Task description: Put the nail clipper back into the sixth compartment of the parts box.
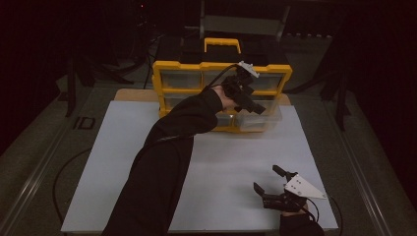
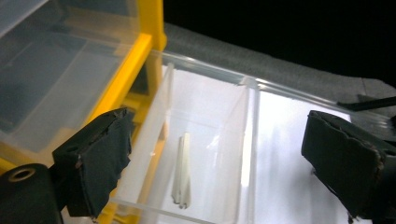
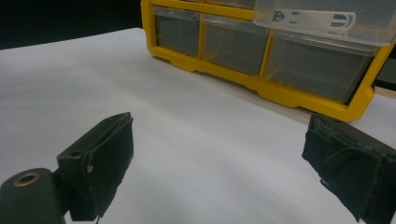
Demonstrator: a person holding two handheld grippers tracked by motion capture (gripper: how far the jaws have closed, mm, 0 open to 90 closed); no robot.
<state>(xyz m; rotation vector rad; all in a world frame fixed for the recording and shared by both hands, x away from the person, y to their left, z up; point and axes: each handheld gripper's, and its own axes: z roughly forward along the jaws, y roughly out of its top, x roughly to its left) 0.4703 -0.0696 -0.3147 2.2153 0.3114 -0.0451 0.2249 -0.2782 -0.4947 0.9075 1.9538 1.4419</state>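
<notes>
Near the counter's front right corner the right gripper hovers low over the white surface — its fingers spread wide, gripping nothing. At the far edge stands the yellow plastic organiser with clear drawers. Its bottom right clear plastic drawer is pulled out, and a pale thin strip lies inside. The left gripper hangs above that drawer — fingers spread, empty.

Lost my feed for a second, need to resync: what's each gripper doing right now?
Left gripper: open, holding nothing, poised over the pulled-out clear plastic drawer of the yellow organizer cabinet.
Right gripper: open, empty, above the white tabletop.
</notes>
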